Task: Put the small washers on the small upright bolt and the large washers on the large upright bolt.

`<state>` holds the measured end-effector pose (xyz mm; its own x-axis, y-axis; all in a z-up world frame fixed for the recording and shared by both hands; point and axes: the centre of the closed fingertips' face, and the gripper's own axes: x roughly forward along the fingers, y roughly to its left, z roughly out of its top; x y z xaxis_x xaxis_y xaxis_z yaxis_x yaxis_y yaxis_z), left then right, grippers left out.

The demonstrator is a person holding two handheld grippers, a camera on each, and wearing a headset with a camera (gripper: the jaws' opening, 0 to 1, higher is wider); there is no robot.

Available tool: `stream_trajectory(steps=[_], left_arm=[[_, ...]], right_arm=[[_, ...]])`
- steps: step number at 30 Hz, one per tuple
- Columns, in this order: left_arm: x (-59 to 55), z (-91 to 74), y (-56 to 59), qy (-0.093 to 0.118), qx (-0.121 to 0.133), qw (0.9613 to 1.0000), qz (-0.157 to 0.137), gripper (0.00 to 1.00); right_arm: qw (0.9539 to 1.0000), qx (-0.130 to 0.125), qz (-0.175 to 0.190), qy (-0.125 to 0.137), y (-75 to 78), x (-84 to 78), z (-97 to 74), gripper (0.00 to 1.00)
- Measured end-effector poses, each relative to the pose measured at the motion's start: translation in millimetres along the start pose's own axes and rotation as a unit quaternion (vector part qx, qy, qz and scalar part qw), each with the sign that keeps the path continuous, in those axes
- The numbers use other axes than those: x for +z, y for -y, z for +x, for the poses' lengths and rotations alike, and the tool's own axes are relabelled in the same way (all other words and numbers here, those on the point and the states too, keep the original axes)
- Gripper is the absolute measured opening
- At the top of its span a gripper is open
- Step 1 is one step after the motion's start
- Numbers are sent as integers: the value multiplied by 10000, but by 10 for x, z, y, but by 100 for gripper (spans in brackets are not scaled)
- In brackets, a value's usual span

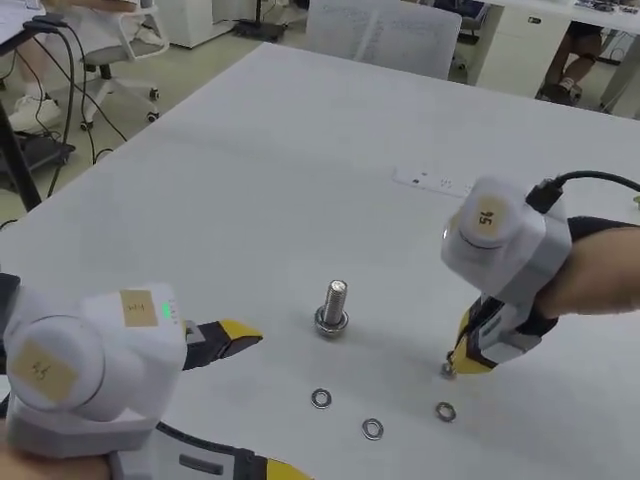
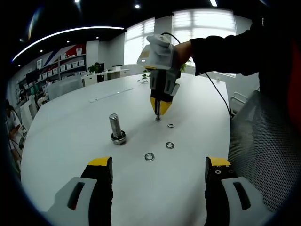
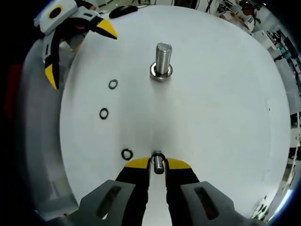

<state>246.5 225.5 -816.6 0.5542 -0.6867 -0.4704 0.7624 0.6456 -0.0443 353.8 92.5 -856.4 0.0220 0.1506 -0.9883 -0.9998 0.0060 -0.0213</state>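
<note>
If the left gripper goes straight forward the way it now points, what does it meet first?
Probably the nearest washer, if it travels low enough; height is unclear. Further along that line is the right gripper. The large bolt stands aside.

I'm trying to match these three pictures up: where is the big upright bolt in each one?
Head view: the large bolt stands just below centre.
Left gripper view: the bolt is left of centre.
Right gripper view: the bolt is at top centre.
Shared landmark: the three loose washers lying near it.
</note>
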Motion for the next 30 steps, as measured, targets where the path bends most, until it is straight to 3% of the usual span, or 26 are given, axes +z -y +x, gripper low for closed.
stream_trajectory(steps=[14, 30], left_arm=[[1, 13, 8, -2, -47, 10000, 7, 80], [26, 14, 4, 4, -63, 10000, 59, 80]], right_arm=[[9999, 84, -42, -76, -13, -19, 122, 13], [10000, 53, -57, -52, -12, 3, 112, 15]])
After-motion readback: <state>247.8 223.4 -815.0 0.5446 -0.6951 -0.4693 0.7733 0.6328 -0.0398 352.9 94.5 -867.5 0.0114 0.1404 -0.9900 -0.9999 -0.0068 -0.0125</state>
